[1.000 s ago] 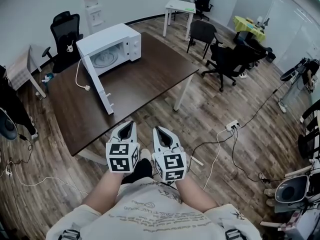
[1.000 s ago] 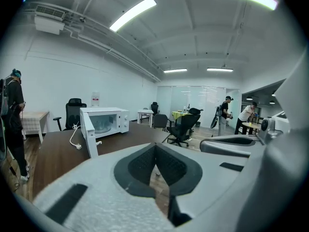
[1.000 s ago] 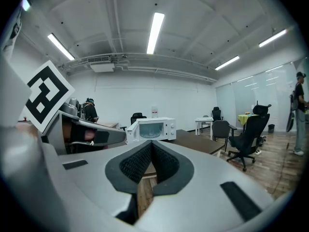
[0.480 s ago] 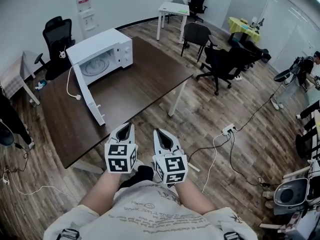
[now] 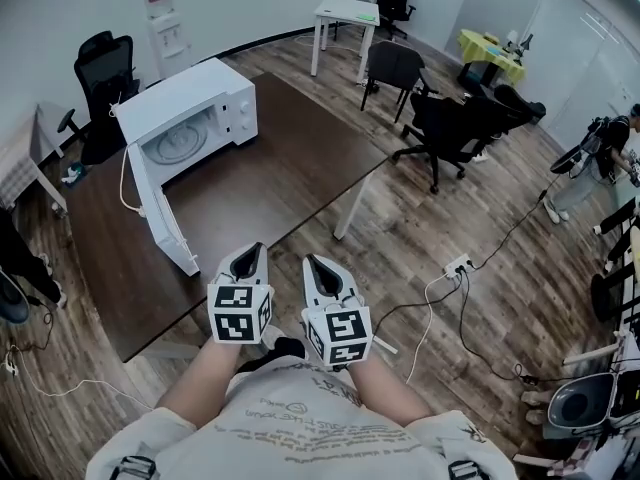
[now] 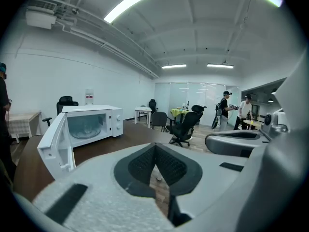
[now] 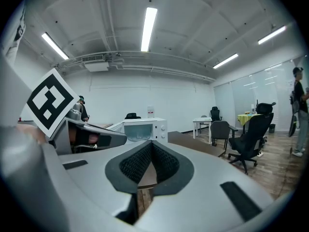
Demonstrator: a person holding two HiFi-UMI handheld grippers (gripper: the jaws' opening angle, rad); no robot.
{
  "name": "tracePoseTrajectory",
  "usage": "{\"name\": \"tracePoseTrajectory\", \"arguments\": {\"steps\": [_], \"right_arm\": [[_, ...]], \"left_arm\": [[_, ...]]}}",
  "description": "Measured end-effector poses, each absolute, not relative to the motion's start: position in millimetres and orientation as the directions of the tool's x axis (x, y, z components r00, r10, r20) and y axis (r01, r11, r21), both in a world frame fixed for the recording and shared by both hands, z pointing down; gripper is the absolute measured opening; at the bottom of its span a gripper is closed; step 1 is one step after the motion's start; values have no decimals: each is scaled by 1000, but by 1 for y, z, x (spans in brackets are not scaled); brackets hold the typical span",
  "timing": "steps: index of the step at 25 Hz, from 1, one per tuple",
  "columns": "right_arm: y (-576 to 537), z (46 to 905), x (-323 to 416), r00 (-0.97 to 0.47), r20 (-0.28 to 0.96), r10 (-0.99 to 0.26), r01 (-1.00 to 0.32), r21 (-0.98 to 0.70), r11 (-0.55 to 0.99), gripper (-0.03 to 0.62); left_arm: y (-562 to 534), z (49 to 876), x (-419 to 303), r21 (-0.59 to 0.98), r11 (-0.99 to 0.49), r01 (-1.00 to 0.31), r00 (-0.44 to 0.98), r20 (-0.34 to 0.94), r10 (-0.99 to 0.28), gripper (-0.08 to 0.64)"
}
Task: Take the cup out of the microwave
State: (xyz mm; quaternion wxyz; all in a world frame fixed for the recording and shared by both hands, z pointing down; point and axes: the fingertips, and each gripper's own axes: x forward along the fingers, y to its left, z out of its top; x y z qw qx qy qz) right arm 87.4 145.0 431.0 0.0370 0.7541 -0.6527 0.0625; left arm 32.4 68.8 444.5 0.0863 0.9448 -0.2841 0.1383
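The white microwave [image 5: 215,96] stands at the far left of the dark brown table [image 5: 290,168]. Its door [image 5: 160,218] hangs wide open toward me. Inside I see only the glass turntable [image 5: 178,140]; no cup shows in any view. My left gripper [image 5: 249,255] and right gripper [image 5: 319,265] are held side by side close to my body, short of the table's near edge. Both are shut with nothing between the jaws. The left gripper view shows the microwave [image 6: 94,123] ahead at left; in the right gripper view the microwave [image 7: 142,128] lies straight ahead.
Black office chairs [image 5: 455,118] and a grey chair [image 5: 395,63] stand right of the table. A small white table [image 5: 345,13] is at the back, another black chair [image 5: 100,68] behind the microwave. A power strip [image 5: 458,266] and cables lie on the wooden floor.
The table and microwave have slid left and a little nearer in the head view as I move. Both grippers keep their place in front of me, still shut.
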Motion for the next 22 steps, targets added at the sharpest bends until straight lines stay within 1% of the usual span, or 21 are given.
{"name": "tracePoseTrajectory", "arguments": {"steps": [6,14,22], "right_arm": [[89,430,111,94,155,-983,-994,-33,-101,15],[9,423,145,32,154,-987,-999,-29,-37,15],[-69,424,145,-23,156,-987,-999,-43,17,15]], "left_arm": [[18,448,50,94,-792,-603,769,333,-546,12],[-54,441,82,99,-758,-645,741,325,-588,12],[-114,444,72,109,-709,-696,700,319,-639,12]]}}
